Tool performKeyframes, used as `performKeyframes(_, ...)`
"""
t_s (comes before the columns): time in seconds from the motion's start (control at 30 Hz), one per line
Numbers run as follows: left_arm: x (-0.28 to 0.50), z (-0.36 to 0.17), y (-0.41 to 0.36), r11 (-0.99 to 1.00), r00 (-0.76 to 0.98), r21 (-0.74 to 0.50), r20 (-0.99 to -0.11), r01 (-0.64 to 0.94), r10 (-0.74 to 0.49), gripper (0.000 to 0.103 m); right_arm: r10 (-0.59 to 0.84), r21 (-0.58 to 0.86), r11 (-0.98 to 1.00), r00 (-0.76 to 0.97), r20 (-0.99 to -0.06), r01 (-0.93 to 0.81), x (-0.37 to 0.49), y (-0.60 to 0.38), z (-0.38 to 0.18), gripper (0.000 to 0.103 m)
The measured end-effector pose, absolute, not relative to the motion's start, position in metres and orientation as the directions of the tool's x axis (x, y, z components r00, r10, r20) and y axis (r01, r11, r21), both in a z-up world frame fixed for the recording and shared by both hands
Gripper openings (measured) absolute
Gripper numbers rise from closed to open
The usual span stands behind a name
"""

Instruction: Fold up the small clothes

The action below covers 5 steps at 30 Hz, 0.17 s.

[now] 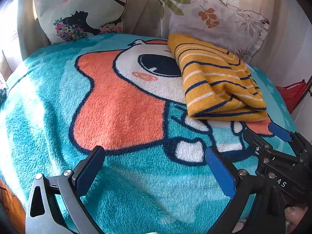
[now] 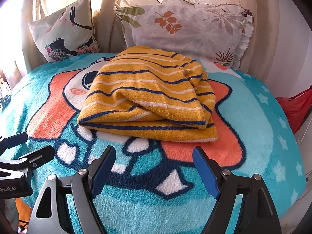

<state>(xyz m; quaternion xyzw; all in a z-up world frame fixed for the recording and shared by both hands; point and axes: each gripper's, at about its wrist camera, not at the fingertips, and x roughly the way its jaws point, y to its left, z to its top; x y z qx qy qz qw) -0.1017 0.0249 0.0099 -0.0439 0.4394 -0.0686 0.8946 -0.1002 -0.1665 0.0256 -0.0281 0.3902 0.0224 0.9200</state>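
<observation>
A yellow garment with navy and white stripes (image 1: 218, 78) lies folded in a thick bundle on the teal cartoon blanket (image 1: 58, 117); it also shows in the right wrist view (image 2: 150, 97). My left gripper (image 1: 154, 152) is open and empty, low over the blanket, to the left of and nearer than the garment. My right gripper (image 2: 154, 152) is open and empty, just in front of the garment's near folded edge. The right gripper also shows in the left wrist view (image 1: 261, 132), and the left gripper at the left edge of the right wrist view (image 2: 29, 146).
The blanket (image 2: 253, 101) covers a bed or couch. A cushion printed with a dark figure (image 1: 81, 9) and a leaf-print pillow (image 1: 214, 15) lean at the back against beige curtains. Red fabric (image 2: 296, 107) lies off the right edge.
</observation>
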Motion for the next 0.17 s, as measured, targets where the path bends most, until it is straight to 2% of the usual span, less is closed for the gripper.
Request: performKeyframes(0.17,-0.1007,0.0112,0.0294,0.989,0.608,-0.132,-0.780,0.069,-0.147,0.102,0.032,-0.035,0.996,0.686,-0.727,-0.084,-0.0973,-0.1593,0.0218,0.085)
